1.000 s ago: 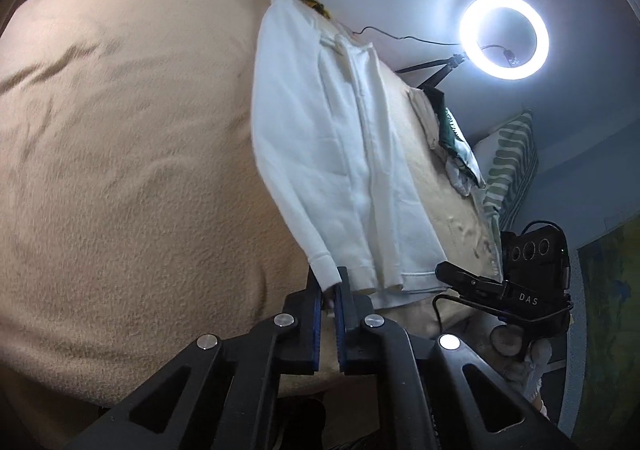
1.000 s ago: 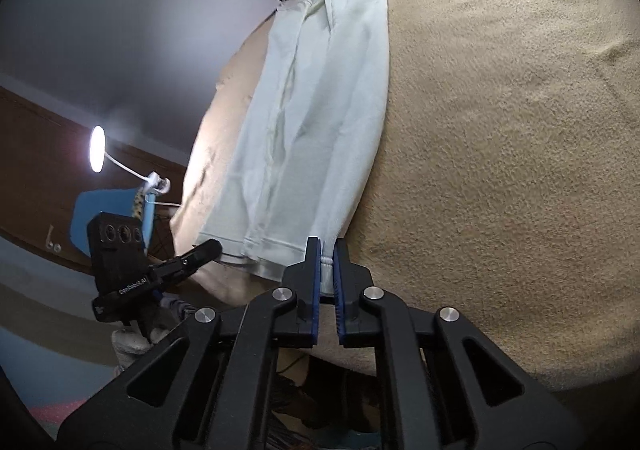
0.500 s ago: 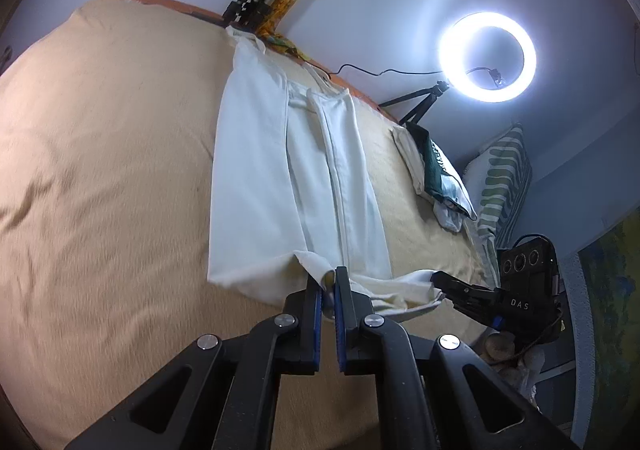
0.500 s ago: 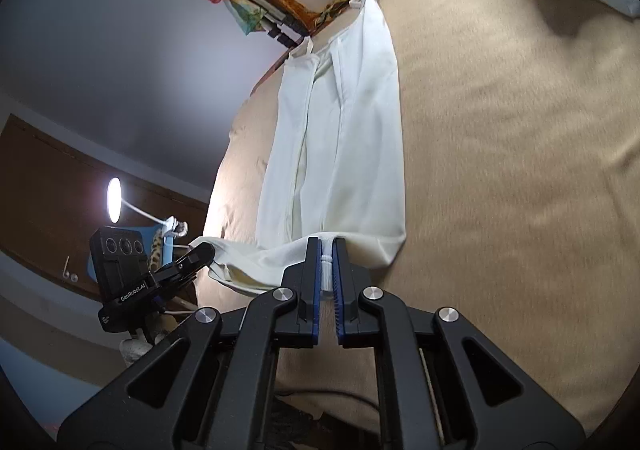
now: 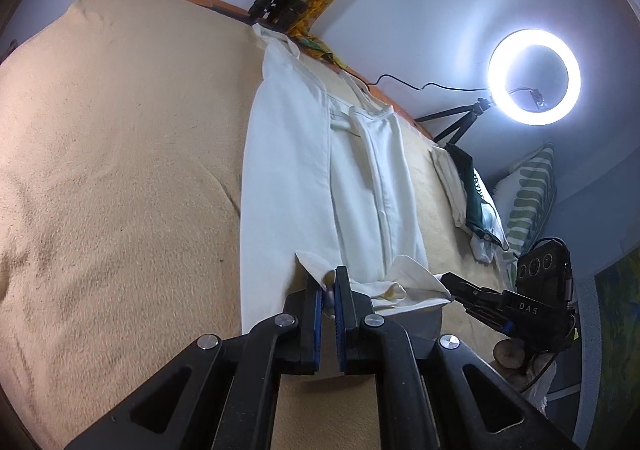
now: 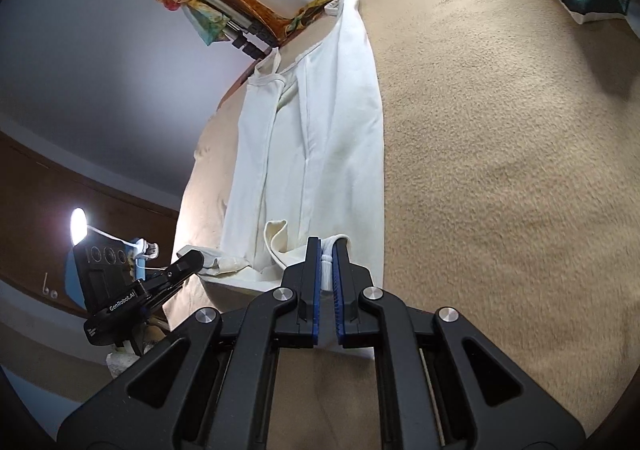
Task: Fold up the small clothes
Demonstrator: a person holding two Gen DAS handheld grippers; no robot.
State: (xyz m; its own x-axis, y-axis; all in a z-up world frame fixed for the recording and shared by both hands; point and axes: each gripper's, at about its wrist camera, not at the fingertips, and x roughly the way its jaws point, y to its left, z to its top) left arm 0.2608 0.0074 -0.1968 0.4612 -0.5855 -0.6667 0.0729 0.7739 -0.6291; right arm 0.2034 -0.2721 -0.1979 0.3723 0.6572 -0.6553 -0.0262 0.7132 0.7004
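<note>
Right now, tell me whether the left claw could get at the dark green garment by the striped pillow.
Probably not: the left claw is shut on the white garment's hem, and the dark green garment lies farther off.

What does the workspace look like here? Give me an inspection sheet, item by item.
Surface: tan blanket covering the bed.
Job's things: white garment laid lengthwise, near hem lifted and curling over.
Clutter: green and white clothes, striped pillow.
Grippers: left gripper and right gripper each shut on the garment's near corners.
Cables: black cable along the wall toward the ring light.
Surroundings: folded tripod with patterned cloth, small lamp.
</note>
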